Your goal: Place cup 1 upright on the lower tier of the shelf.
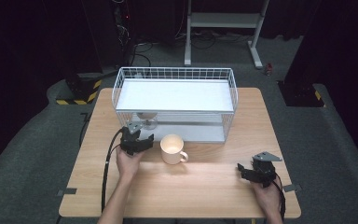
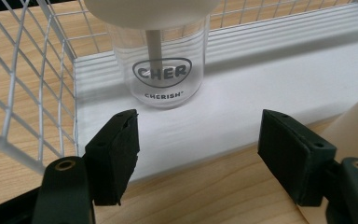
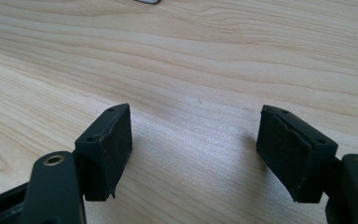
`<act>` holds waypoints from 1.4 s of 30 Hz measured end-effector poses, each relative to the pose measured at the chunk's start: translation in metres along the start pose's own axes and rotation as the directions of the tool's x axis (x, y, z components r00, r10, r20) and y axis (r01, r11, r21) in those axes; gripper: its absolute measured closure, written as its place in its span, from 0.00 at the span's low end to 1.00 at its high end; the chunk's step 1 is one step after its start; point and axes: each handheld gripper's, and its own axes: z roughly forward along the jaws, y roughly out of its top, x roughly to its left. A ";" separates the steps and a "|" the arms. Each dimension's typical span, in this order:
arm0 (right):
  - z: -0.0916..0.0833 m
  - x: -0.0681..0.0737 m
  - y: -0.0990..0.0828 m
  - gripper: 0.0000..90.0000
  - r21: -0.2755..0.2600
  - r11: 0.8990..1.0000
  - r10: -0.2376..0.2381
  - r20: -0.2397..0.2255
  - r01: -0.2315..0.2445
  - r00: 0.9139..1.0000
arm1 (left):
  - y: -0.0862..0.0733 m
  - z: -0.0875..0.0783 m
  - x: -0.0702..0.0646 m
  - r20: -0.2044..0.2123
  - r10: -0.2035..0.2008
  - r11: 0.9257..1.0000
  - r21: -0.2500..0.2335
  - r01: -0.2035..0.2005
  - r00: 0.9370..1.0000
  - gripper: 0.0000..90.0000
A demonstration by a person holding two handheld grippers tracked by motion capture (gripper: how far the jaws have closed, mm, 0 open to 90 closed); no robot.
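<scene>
The light wooden desk (image 1: 205,186) carries a white wire-mesh rack (image 1: 177,100) with a flat white shelf on top, set toward the far edge and centred between the left and right edges. Under that shelf, near the rack's front-left corner, stands a clear glass cup (image 2: 161,70) printed with dark lettering, upright on the rack's white base; a pale rounded object with a stem sits in it — I cannot tell what it is. Just in front of the rack, close to the desk's middle, a cream ceramic mug (image 1: 173,149) stands upright, handle toward the right.

The left tool (image 1: 137,142) hovers just left of the mug at the rack's front opening, jaws spread wide and empty, aimed at the glass cup. The right tool (image 1: 254,173) rests near the desk's near-right corner — jaws also wide apart, gripping nothing, over bare wood.
</scene>
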 end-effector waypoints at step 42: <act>0.000 0.000 0.000 0.30 0.000 1.000 0.000 0.000 0.000 1.000 | -0.032 -0.051 0.001 0.089 0.004 0.999 -0.045 0.000 0.996 0.27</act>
